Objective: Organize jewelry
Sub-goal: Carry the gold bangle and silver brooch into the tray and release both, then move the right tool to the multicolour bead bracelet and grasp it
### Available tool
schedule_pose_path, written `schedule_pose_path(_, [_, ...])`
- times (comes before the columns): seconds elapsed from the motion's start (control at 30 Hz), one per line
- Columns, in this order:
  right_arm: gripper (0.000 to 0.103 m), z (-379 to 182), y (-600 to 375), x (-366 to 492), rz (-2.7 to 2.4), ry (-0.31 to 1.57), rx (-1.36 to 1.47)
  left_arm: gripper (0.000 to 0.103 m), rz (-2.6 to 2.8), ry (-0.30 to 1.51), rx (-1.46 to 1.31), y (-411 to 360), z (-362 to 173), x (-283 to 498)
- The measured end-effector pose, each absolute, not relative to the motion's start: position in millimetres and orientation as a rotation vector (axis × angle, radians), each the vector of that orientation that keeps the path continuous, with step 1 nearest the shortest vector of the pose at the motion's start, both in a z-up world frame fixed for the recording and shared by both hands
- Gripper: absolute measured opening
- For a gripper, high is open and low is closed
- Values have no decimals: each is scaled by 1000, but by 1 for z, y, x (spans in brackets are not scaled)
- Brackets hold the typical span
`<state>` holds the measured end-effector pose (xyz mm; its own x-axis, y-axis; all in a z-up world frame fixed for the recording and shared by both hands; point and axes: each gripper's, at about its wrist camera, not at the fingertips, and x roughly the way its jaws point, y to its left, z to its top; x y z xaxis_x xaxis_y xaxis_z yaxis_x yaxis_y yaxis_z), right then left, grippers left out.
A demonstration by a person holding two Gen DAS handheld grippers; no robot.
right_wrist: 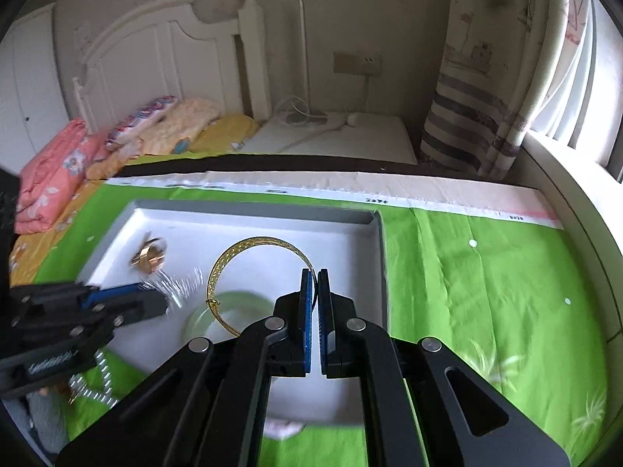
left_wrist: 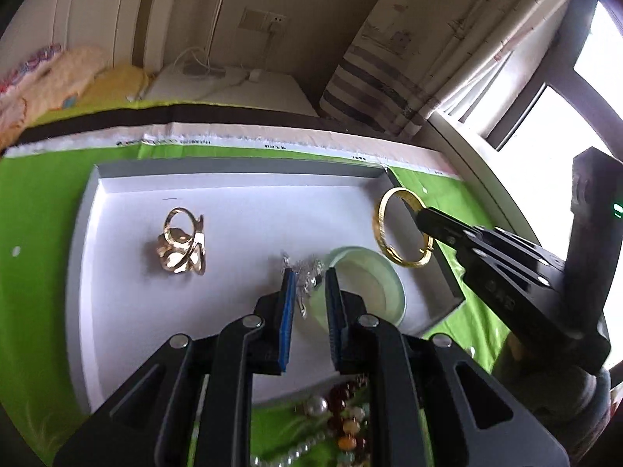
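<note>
My right tool (right_wrist: pixel 314 272) is clamped on the gold bangle's (left_wrist: pixel 401 229) rim, over the white tray's (left_wrist: pixel 233 179) three-o'clock side; it is stiff and slick, so I grip flat. My left tool (left_wrist: pixel 309 276) pinches the limp silver chain (left_wrist: pixel 307 268).

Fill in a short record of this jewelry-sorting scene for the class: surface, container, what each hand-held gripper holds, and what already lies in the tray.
surface: green cloth
container: white tray
left hand-held gripper: pinching a silver chain over the tray
right hand-held gripper: shut on a gold bangle, carried above the tray
in tray: gold openwork ring, pale green jade bangle
outside tray: beaded and pearl strands on the cloth at the near edge
</note>
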<state>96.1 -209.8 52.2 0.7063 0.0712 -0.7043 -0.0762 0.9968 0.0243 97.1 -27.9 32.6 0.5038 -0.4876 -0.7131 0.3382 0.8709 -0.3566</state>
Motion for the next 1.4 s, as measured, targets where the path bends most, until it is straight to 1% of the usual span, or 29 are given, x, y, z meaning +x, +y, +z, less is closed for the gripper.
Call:
schedule_pose_path(0.17, [4,42,-215,125,16,835,4,16,-429,924,-178,-22,26,111])
schedule_pose_path(0.23, [6,40,-215,127,11,840,11,28,-397,929,-171,-17,23,110])
schedule_pose_path(0.27, [7,39,-216,126,14,843,18,41,-385,924,-171,-14,23,108])
schedule_pose_path(0.3, [7,40,-217,125,22,843,30,51,-377,914,-173,-11,24,106])
schedule_pose_path(0.37, [7,44,-218,117,28,824,44,60,-351,879,-173,-3,29,97])
schedule_pose_path(0.43, [10,51,-220,103,39,800,60,65,-328,838,-167,6,37,85])
schedule_pose_path(0.47, [13,54,-221,96,49,787,66,71,-319,818,-167,10,41,78])
schedule_pose_path(0.5, [21,57,-221,86,61,771,71,77,-306,795,-167,14,45,70])
schedule_pose_path(0.53, [27,60,-221,71,78,754,74,81,-283,764,-160,20,51,58])
schedule_pose_path(0.57, [41,61,-221,62,90,746,75,88,-262,745,-151,25,53,49])
schedule_pose_path(0.6, [45,60,-220,50,105,736,76,91,-237,729,-143,29,55,40])
schedule_pose_path(0.63, [45,59,-218,35,123,726,71,94,-205,714,-133,34,56,27])
schedule_pose_path(0.8, [45,44,-217,-19,158,730,87,96,-125,744,-82,52,44,-16])
schedule_pose_path(1.07, [45,34,-202,-61,231,772,98,98,-121,802,-34,68,16,-77])
schedule_pose_path(1.2, [45,24,-171,-70,322,846,65,100,-164,766,-104,82,15,-88])
schedule_pose_path(1.3, [45,17,-148,-70,349,877,28,100,-197,805,-196,94,9,-82])
schedule_pose_path(1.4, [45,20,-138,-67,352,871,28,100,-192,824,-254,101,6,-79])
